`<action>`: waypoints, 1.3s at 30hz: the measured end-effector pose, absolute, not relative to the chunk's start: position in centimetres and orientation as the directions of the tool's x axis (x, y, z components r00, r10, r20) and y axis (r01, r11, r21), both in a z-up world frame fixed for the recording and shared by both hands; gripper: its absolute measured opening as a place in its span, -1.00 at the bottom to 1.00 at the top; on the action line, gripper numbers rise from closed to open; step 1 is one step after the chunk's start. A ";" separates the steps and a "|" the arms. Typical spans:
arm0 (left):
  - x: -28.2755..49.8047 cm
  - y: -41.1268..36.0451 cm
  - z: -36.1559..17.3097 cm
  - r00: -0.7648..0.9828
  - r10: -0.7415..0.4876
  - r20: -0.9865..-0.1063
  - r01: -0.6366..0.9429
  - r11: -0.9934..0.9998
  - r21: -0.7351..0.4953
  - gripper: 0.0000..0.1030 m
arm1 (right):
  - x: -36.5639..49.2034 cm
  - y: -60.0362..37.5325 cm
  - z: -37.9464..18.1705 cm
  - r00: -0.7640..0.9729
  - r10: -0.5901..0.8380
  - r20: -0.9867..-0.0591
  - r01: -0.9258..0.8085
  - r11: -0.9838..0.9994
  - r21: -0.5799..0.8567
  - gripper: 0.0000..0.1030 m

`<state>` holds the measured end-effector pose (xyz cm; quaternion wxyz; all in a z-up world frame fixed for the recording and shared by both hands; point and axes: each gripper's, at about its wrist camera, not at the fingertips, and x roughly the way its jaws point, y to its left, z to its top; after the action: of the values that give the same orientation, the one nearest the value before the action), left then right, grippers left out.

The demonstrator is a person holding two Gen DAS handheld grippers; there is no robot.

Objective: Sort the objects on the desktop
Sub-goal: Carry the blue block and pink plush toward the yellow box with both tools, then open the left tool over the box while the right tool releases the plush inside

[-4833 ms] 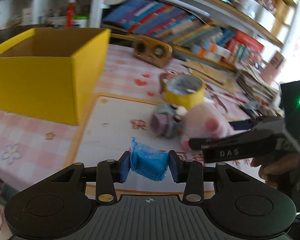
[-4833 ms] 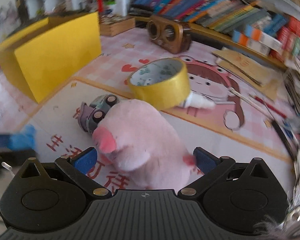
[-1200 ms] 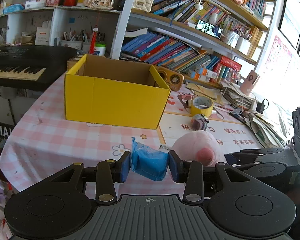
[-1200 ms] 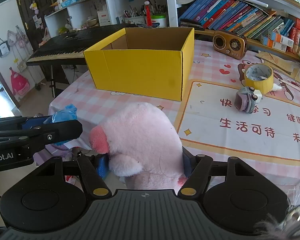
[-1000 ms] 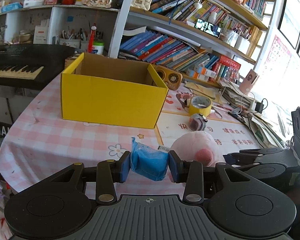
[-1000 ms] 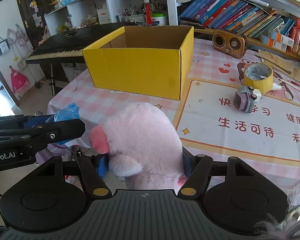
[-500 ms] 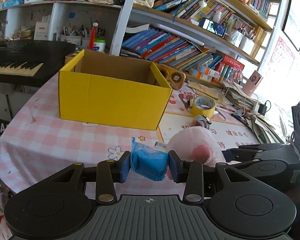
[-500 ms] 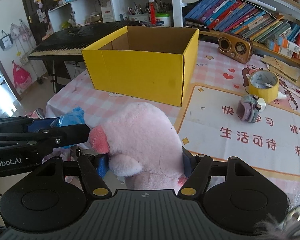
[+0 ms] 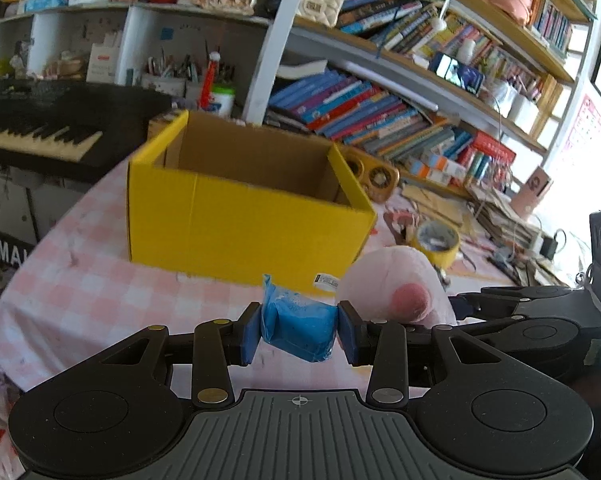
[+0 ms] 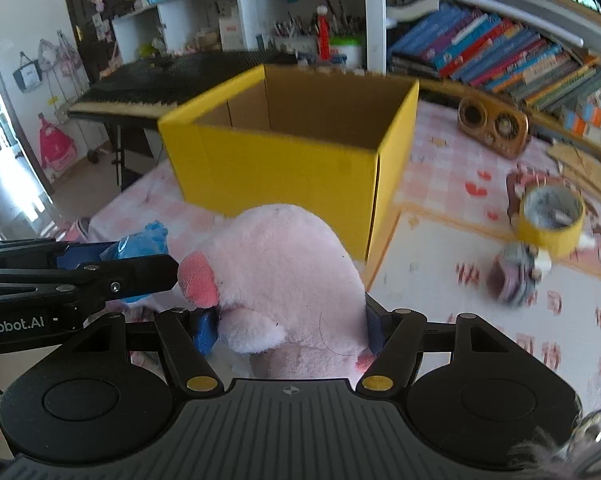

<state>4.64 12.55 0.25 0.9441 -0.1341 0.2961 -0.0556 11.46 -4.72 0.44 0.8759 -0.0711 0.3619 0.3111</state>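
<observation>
1. We see the left gripper (image 9: 299,333) clamped on a blue packet (image 9: 298,328); its blue pads press the packet from both sides, above the near edge of the tabletop (image 9: 100,280).
2. We see the right gripper (image 10: 288,330) clamped on a pink plush toy (image 10: 284,276); the toy fills the space between the fingers, its darker pink snout pointing toward the left gripper.
3. In the right wrist view, the left gripper lies just beside the toy's snout, with the blue packet at its tip.
4. We locate an open yellow box (image 9: 236,216) on the pink checked tabletop, ahead of both grippers. Its interior shows brown cardboard; what lies on its floor is hidden.
5. To the right of the box, on a printed mat (image 10: 480,320), we note a yellow tape roll (image 10: 550,216) and, near it, a small grey-purple toy (image 10: 514,276), blurred.
6. Behind the box stand a wooden radio (image 10: 494,126), a black keyboard (image 9: 40,120) and shelves of books (image 9: 360,108).
</observation>
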 end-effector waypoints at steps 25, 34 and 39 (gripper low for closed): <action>21.0 14.6 5.4 0.875 -0.027 -0.484 -0.051 0.988 -0.146 -0.24 | 31.3 0.8 5.5 0.525 0.600 -0.604 -0.650 0.741 0.171 0.27; 26.6 15.0 1.3 0.766 -0.006 -0.643 -0.068 0.994 -0.091 -0.24 | 36.3 5.0 -0.1 0.428 0.470 -0.771 -0.784 0.618 -0.059 0.27; 28.5 15.2 -0.4 0.711 0.005 -0.703 -0.070 0.995 -0.064 -0.24 | 36.9 7.1 -2.0 0.426 0.388 -0.817 -0.845 0.494 -0.206 0.29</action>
<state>28.46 15.23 -0.37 0.9240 -0.0430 0.3793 0.0204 36.88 7.11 -2.01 0.7840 -0.3138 0.3637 0.3932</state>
